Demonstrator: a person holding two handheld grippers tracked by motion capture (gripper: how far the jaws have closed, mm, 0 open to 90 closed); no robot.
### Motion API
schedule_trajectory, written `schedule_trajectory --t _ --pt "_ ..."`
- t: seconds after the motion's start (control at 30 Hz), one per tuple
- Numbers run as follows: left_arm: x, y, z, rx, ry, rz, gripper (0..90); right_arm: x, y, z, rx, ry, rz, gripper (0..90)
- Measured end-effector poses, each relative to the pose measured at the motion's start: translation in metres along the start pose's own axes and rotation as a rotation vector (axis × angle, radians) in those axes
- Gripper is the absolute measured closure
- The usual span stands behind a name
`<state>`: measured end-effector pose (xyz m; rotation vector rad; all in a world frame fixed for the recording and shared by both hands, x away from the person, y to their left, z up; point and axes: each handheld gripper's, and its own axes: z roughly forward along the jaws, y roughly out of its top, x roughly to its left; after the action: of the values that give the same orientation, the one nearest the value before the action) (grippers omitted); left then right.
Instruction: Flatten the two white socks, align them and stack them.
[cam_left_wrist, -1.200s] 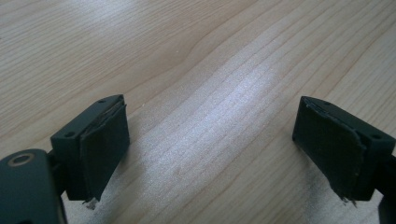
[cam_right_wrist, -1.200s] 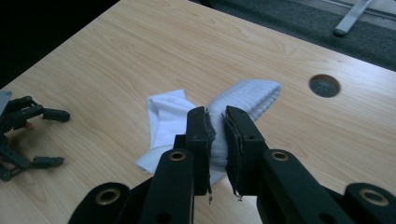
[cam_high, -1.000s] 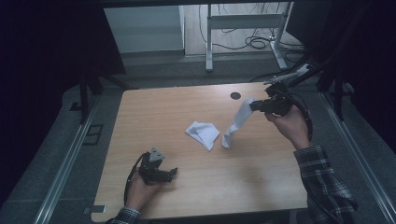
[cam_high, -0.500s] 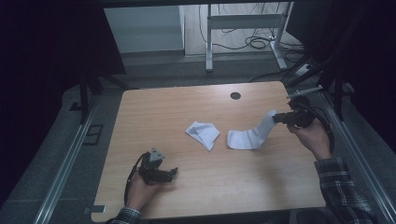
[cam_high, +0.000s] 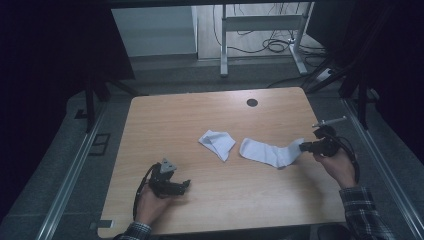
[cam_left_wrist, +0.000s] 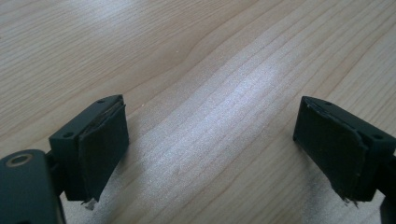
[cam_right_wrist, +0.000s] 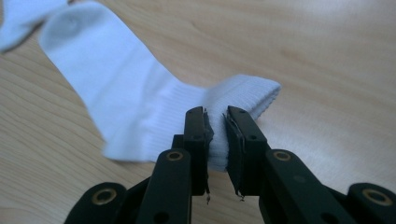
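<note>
Item one, my right gripper (cam_high: 305, 147): held at the right edge of the wooden table (cam_high: 200, 115), pointing left; in the right gripper view (cam_right_wrist: 216, 135) its jaws are pinched together on the ribbed cuff of a white sock (cam_right_wrist: 140, 102), with cloth bunched between the pads. Item two, that white sock (cam_high: 270, 151): lying flat and stretched out on the table right of centre, cuff end at the gripper, toe end reaching toward the middle. Item three, a second white sock (cam_high: 217, 142): folded or crumpled into a small heap near the table's centre, just beside the toe of the first, and I cannot tell whether the two touch. Item four, my left gripper (cam_high: 170, 182): low at the near left part of the table, resting in my hand, well apart from both socks; in the left gripper view (cam_left_wrist: 219, 149) its jaws stand wide apart over bare wood grain with nothing between them. Item five, a round dark hole (cam_high: 252, 102) in the tabletop near the far edge. Item six, a plaid sleeve (cam_high: 367, 215) on my right forearm at the lower right of the high view.
</note>
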<state>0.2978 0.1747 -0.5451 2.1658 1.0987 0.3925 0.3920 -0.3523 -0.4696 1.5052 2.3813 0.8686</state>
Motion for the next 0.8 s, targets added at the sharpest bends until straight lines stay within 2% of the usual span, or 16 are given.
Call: schedule_trajectory --t 0.1,0.23,0.33,0.4,0.43,0.47,0.57,0.63,0.8 --pt "0.000 0.000 0.000 0.000 0.000 0.002 10.3 -0.004 -0.015 0.010 0.007 0.008 0.014 73.2" --pt "0.000 0.000 0.000 0.003 0.001 0.000 10.4 -0.004 -0.032 0.022 0.012 0.000 0.004 66.9" --pt "0.000 0.000 0.000 0.002 0.002 -0.003 10.4 -0.004 -0.038 0.024 -0.020 -0.002 0.007 58.3" --pt "0.000 0.000 0.000 0.003 0.003 -0.003 10.4 -0.004 -0.038 0.023 -0.027 -0.007 0.004 55.2" --pt "0.000 0.001 0.000 0.001 0.003 -0.003 10.4 -0.003 -0.037 0.019 -0.063 -0.032 -0.004 47.1" --pt "0.000 0.001 0.000 0.001 0.003 -0.003 10.4 -0.003 -0.037 0.019 -0.063 -0.032 -0.004 47.1" --pt "0.000 0.001 0.001 0.002 0.003 -0.002 10.5 -0.002 -0.038 0.018 -0.097 -0.044 -0.002 39.3" --pt "0.000 0.002 0.001 0.000 0.001 -0.003 10.8 0.000 -0.039 0.019 -0.093 -0.063 -0.016 36.8" --pt "-0.001 0.006 0.003 0.007 -0.003 0.002 13.6 0.001 -0.042 0.025 -0.075 -0.065 -0.026 32.0"
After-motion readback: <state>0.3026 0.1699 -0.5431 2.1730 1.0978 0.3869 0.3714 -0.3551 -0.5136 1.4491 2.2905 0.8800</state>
